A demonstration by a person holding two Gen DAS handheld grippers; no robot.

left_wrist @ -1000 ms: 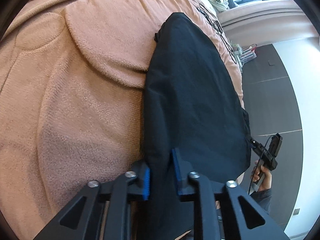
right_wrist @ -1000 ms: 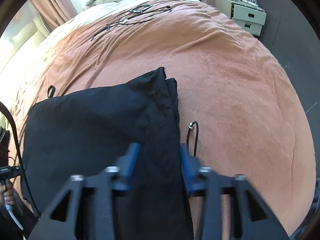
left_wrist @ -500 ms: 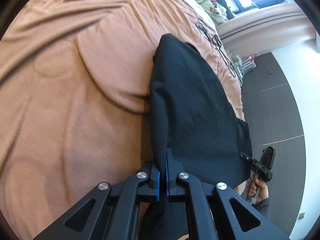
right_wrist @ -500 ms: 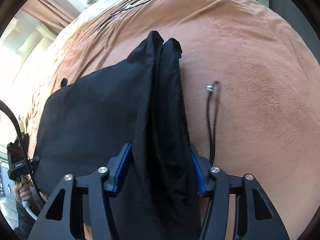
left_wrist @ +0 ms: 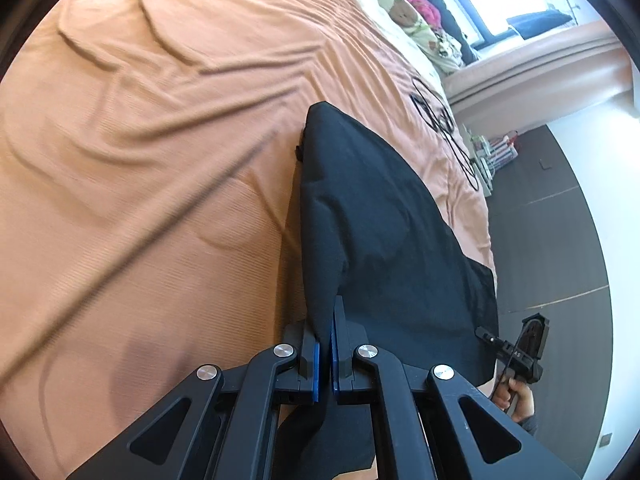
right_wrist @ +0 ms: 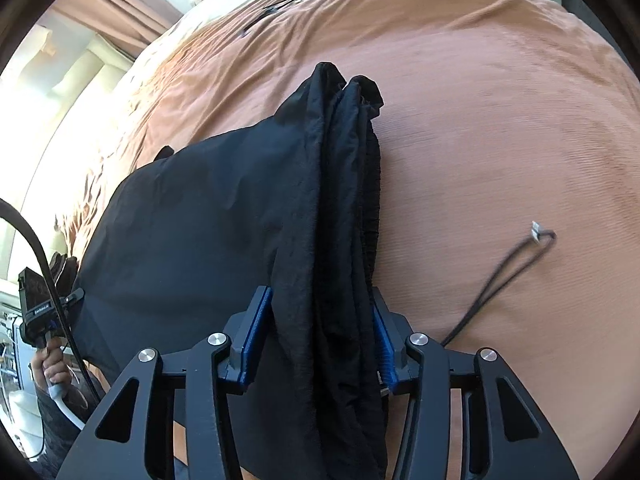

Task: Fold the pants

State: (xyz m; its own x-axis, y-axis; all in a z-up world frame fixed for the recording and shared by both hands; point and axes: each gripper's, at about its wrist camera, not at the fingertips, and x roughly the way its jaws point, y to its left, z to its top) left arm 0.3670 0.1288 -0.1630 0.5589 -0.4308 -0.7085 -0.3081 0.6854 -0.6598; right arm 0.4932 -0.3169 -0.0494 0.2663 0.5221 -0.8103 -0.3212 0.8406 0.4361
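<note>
I find the black pants (left_wrist: pixel 372 232) lying on the bed's orange blanket (left_wrist: pixel 160 160), folded lengthwise. My left gripper (left_wrist: pixel 325 354) has its jaws pinched nearly together on one thin edge of the fabric. My right gripper (right_wrist: pixel 320 340) straddles the bunched waistband end (right_wrist: pixel 340 200); its jaws have just been closing, stand about half apart, and both blue pads meet the cloth. A loose drawstring (right_wrist: pixel 504 276) lies on the blanket beside it.

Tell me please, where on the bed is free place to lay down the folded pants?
The blanket is bare left of the black pants in the left wrist view, and between the pants' bunched edge and the thin cord in the right. Crowded: black cables and pillows at the far end.
</note>
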